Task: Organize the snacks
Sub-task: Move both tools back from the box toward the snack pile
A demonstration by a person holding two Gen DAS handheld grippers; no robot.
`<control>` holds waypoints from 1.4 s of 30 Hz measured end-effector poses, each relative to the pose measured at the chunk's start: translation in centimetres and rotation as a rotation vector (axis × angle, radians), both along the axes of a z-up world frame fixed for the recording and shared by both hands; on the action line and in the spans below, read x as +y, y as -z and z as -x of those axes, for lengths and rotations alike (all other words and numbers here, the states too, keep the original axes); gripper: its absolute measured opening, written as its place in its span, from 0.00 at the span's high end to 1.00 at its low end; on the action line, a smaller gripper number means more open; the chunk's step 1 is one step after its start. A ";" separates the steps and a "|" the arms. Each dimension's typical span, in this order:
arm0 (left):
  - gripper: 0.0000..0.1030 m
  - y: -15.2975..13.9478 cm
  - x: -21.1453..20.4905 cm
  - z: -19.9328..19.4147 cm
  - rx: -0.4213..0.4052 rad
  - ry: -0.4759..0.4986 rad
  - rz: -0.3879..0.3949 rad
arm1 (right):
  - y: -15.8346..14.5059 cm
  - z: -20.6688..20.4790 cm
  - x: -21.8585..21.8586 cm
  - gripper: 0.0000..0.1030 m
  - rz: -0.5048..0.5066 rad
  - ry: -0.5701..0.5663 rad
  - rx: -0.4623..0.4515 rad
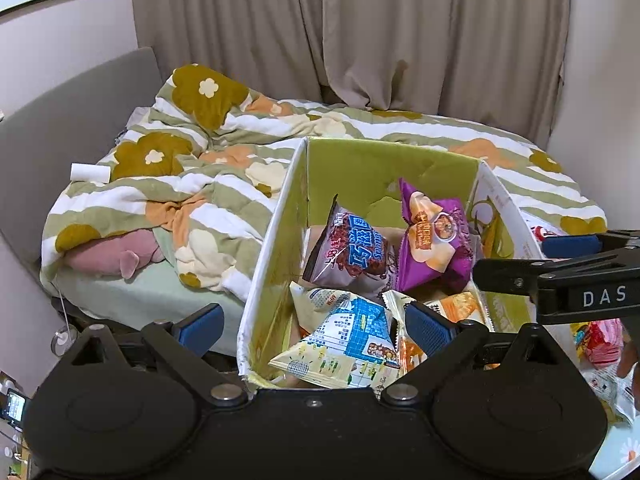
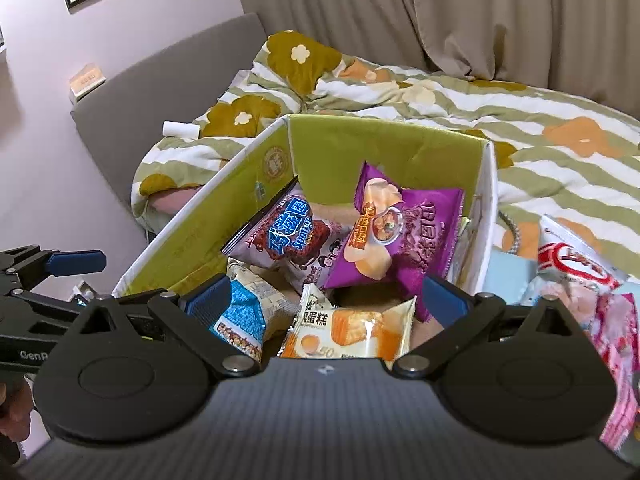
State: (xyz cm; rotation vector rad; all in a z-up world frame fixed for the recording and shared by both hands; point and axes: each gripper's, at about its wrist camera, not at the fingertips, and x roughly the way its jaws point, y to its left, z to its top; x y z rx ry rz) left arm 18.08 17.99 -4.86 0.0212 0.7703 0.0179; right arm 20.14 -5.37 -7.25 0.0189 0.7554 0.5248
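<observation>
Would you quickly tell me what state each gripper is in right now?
Left gripper: open, holding nothing.
Right gripper: open wide, holding nothing, above the snack box.

"das" on the right gripper (image 1: 572, 242), "genr" on the left gripper (image 2: 76, 262), "50" on the cake packet (image 2: 352, 332)

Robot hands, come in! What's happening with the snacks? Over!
Left gripper open, empty. Right gripper open, empty, over the box. Four packets inside; more packets outside, right of it. Nothing in the way.
</observation>
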 end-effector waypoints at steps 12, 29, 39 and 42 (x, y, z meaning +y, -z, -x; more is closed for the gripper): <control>0.04 -2.0 -1.6 2.0 -0.034 0.166 0.055 | -3.9 6.1 -3.1 0.00 0.055 0.195 -0.104; 0.04 -2.9 -11.1 4.9 -0.059 0.384 0.092 | -4.8 14.2 -14.2 0.00 0.063 0.544 -0.106; 0.04 -1.1 -20.9 6.2 0.028 0.401 0.122 | -2.7 16.3 -23.5 0.00 0.107 0.601 -0.054; 0.04 -0.2 -24.2 6.3 0.059 0.398 0.126 | -2.1 16.6 -26.5 0.00 0.117 0.604 -0.043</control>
